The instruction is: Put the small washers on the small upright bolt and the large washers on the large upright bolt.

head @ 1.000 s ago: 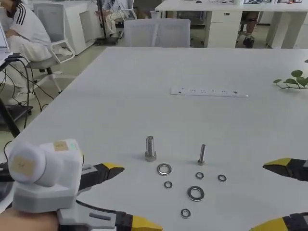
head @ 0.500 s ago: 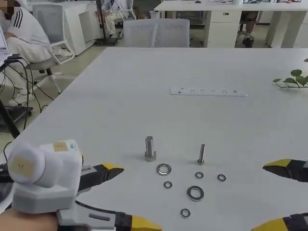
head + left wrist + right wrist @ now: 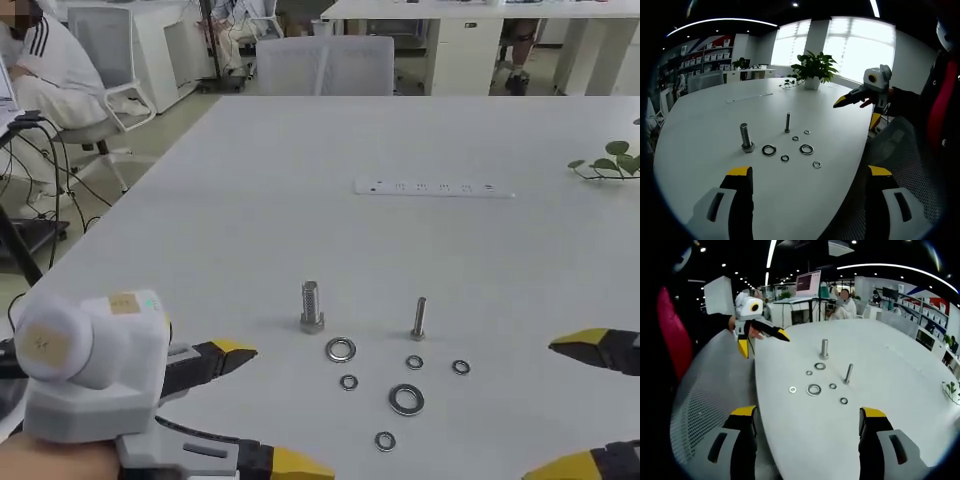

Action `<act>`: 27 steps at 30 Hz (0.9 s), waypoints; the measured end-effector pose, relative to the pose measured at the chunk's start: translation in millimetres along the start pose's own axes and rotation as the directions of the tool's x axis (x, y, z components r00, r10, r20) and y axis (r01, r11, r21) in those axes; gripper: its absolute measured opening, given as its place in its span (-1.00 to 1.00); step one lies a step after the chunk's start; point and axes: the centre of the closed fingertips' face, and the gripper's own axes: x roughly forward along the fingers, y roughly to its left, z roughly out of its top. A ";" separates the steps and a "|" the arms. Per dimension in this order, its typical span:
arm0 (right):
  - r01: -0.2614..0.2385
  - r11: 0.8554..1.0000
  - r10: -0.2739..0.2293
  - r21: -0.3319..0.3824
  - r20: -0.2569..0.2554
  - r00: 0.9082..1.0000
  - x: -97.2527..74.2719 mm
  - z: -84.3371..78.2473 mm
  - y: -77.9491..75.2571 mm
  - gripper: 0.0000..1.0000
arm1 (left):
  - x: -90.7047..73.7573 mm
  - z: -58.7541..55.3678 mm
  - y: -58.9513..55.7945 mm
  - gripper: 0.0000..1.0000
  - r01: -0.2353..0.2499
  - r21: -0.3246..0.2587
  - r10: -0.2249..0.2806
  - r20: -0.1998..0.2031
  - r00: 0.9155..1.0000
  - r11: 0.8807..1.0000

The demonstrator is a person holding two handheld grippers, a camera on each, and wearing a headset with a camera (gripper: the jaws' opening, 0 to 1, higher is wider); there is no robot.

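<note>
Washers all loose on the white table (image 3: 250,200), none on a bolt yet! The large upright bolt (image 3: 311,306) stands on the left and the small upright bolt (image 3: 419,319) on the right, well apart, both head-down.

The two large washers (image 3: 340,350) lie flat. One is just on the near side of the large bolt, and the other is nearer me, closer to the small bolt's side. Four small washers (image 3: 414,362) are scattered around them. They are so tiny from up here that I can barely make out their holes.

My left gripper (image 3: 280,408) hovers at the near left, jaws spread wide and holding nothing. Its pale housing blocks the table's near-left corner, and the lower jaw runs off the bottom edge.

My right gripper (image 3: 545,408) is at the near right, gaping and empty too. Its body is cut off by the frame, with just the yellow tips poking in.

At the far side lies a white power strip (image 3: 435,189), and the leaves of a plant (image 3: 607,165) are clipped by the right edge.
</note>
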 end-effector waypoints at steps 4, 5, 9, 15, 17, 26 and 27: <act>-0.005 1.000 0.005 -0.003 -0.001 1.000 0.9 0.8 0.4 0.69 | 0.5 -0.7 0.1 0.86 0.003 0.000 -0.003 -0.005 1.000 1.000; -0.005 1.000 0.005 -0.005 -0.003 1.000 1.2 0.7 0.4 0.69 | 0.5 -1.0 -0.3 0.86 0.004 0.000 -0.004 -0.007 1.000 1.000; -0.007 1.000 0.007 -0.007 -0.006 1.000 1.3 0.9 0.8 0.69 | 0.8 -1.3 -0.7 0.86 0.007 0.000 -0.007 -0.007 1.000 1.000; -0.016 1.000 0.016 -0.019 -0.018 1.000 1.9 1.9 4.0 0.69 | 0.2 -1.1 -1.0 0.85 0.007 0.003 -0.007 -0.004 1.000 1.000; -0.020 0.999 0.020 -0.025 -0.023 1.000 1.4 3.1 5.2 0.68 | 0.2 -0.1 -0.6 0.85 0.004 0.004 -0.004 0.000 1.000 1.000; -0.010 1.000 0.009 -0.029 -0.031 0.999 -1.3 3.2 3.2 0.68 | 0.7 0.7 -1.5 0.85 0.011 0.004 -0.011 0.004 1.000 1.000; -0.010 1.000 0.009 -0.029 -0.034 0.999 -0.2 2.7 3.7 0.68 | 0.7 0.9 -1.4 0.84 0.012 0.004 -0.012 0.006 1.000 1.000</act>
